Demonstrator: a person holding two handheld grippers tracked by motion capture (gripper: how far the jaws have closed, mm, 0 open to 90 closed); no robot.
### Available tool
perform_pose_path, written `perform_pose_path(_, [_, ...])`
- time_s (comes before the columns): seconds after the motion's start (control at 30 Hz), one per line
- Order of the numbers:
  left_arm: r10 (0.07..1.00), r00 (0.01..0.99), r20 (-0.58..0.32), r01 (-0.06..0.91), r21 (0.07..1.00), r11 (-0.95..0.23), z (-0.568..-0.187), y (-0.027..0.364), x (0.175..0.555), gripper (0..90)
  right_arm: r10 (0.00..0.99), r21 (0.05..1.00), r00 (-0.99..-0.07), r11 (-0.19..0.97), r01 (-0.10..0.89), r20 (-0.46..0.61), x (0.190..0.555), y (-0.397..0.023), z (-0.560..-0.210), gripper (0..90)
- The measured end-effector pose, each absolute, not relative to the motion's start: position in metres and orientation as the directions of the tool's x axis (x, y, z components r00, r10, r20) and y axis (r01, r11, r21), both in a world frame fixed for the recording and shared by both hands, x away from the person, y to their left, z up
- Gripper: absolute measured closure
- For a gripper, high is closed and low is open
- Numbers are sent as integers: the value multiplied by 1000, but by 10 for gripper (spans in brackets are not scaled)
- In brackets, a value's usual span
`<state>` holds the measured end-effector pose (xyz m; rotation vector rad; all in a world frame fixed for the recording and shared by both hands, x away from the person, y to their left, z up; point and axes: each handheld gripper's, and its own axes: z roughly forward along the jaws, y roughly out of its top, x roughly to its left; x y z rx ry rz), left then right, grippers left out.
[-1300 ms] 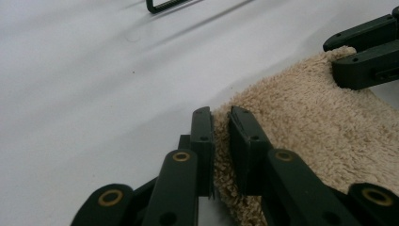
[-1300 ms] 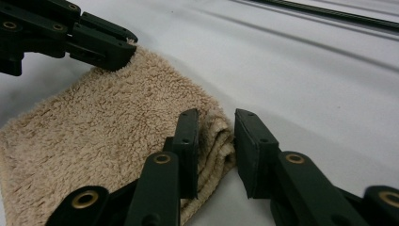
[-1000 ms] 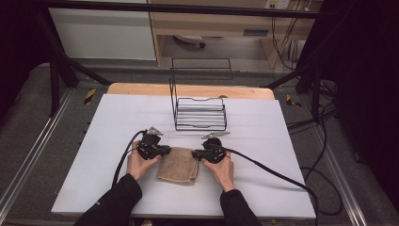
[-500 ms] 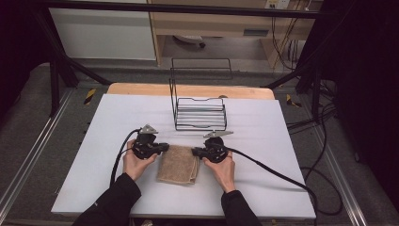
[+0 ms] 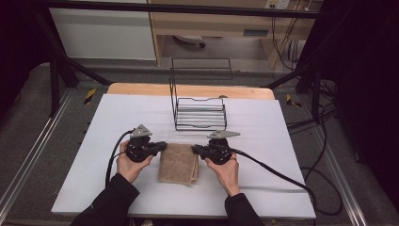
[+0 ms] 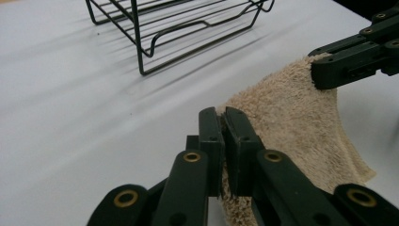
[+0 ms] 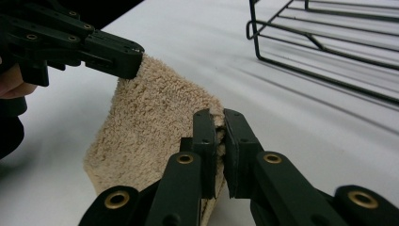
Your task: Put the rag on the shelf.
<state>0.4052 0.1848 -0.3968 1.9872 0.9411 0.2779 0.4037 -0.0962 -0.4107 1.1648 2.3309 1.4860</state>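
Two grippers pinch one folded towel by its far corners. The towel is beige terry cloth, thick and nubbly, with a looped pile that looks fuzzy along its edges. It is folded into a rough rectangle, and it lies near the front of the white table, between the person's hands, with its far edge raised off the surface and its near end resting on the table.

The left gripper has its jaws clamped together on the towel's left far corner; a thin ridge of cloth shows between the flat black pads. The right gripper is clamped the same way on the right far corner, with cloth squeezed between its pads. Both grippers are matte black, built of jointed bars with brass-coloured pivot pins, and each carries a grey three-cornered plate on top and trails a black cable.

Just beyond the towel stands a wire rack, made of thin black rod, with a ribbed floor, low sides and a tall open back frame. The table top is smooth and plain.
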Motion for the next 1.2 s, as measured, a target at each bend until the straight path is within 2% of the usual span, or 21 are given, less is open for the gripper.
perform_pose_path(0.4, [705, 695, -139, 451, 849, -277, -377, 185, 388, 859, 650, 860, -717, 189, 475, 253, 394, -103, -391, 846])
perform_pose_path(0.8, [700, 703, -125, 397, 886, -241, -362, 180, 379, 859, 645, 899, -742, 196, 391, 182, 384, -112, -368, 846])
perform_pose_path(1.2, [689, 715, -121, 377, 896, -234, -352, 174, 377, 859, 649, 910, -745, 198, 364, 156, 379, -118, -354, 846])
